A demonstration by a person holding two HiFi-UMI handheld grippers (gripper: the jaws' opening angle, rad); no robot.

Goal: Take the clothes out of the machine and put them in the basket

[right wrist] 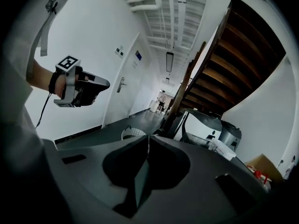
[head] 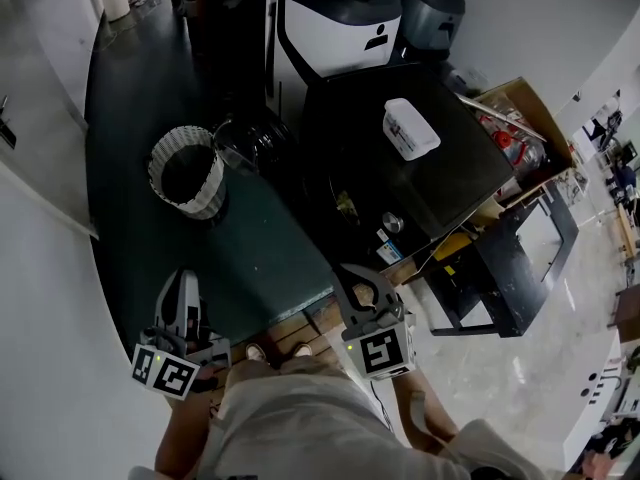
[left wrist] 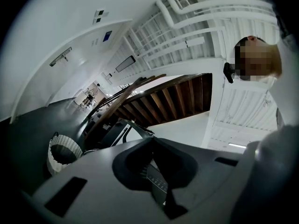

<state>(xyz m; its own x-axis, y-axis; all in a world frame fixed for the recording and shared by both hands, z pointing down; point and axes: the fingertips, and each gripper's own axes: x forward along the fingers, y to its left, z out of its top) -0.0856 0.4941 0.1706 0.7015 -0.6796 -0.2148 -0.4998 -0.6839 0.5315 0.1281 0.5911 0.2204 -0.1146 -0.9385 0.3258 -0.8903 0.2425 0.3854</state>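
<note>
A white woven basket point(head: 186, 171) stands on the dark floor, left of the black machine point(head: 440, 183). The machine's round glass door point(head: 250, 140) hangs open beside the basket. No clothes show in any view. My left gripper point(head: 183, 286) is held low at the near left, shut and empty. My right gripper point(head: 356, 274) is held near the machine's front corner, also shut with nothing in it. In the left gripper view the basket point(left wrist: 63, 153) lies beyond the shut gripper point(left wrist: 152, 141). The right gripper view shows the shut right gripper point(right wrist: 147, 139), the basket point(right wrist: 132, 133) and the left gripper point(right wrist: 102, 84) raised.
A white lidded tub point(head: 410, 128) sits on the machine's top. A white and black appliance point(head: 340, 28) stands behind it. An open cardboard box point(head: 515, 128) and a black frame point(head: 510, 268) are to the right. A white wall point(head: 40, 298) runs along the left.
</note>
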